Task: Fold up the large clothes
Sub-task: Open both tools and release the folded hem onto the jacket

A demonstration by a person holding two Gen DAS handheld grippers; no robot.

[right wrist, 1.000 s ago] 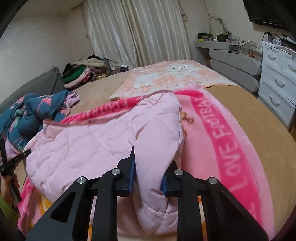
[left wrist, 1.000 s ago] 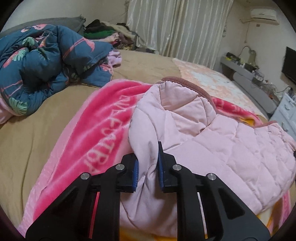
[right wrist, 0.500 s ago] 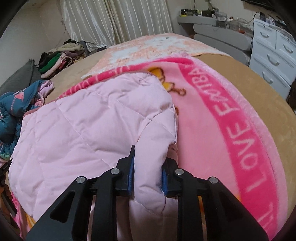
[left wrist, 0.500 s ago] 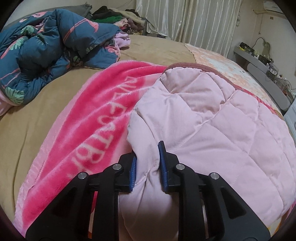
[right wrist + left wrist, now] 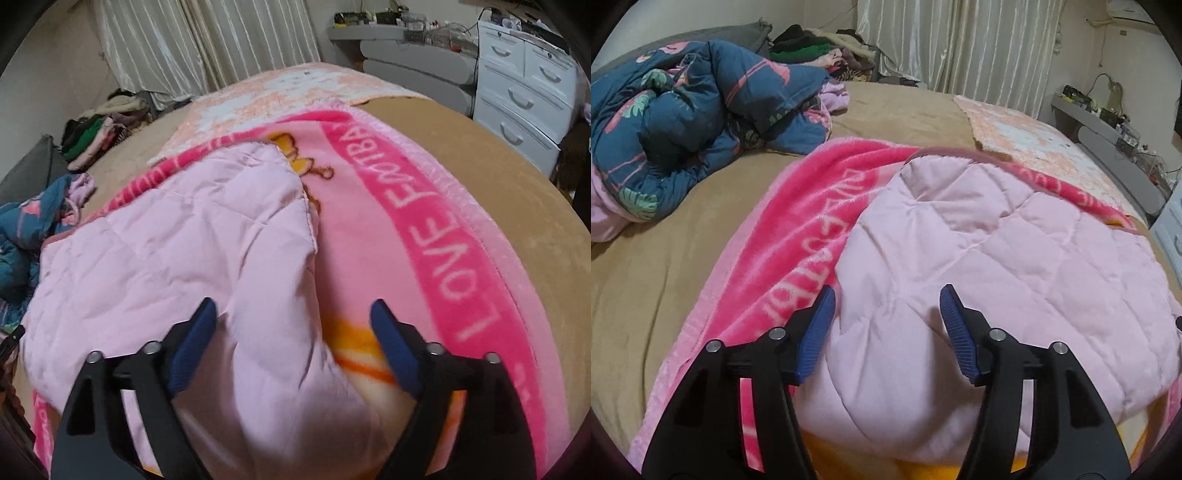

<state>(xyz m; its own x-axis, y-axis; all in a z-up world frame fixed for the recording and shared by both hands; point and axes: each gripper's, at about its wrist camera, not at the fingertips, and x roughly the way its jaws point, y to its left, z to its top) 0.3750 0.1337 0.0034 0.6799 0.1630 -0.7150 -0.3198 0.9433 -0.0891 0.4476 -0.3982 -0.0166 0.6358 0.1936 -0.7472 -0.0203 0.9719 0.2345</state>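
Left gripper (image 5: 888, 308): jaws just opened, standing wide; pads clear of the cloth.
Pink quilted jacket (image 5: 997, 258): lies flat between and ahead of the left jaws, on the pink blanket (image 5: 798, 236).
Blue floral quilt (image 5: 683, 122): bunched far ahead, left of the left jaws.
Right gripper (image 5: 293, 314): jaws just opened, very wide; jacket edge lies loose between them, blanket under the right jaw.
Bed (image 5: 498, 177): tan cover, right of the right jaws.

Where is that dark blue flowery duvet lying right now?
In the left wrist view the dark blue duvet lies bundled at the upper left on the tan bed cover, beyond the pink blanket, before the clothes pile.
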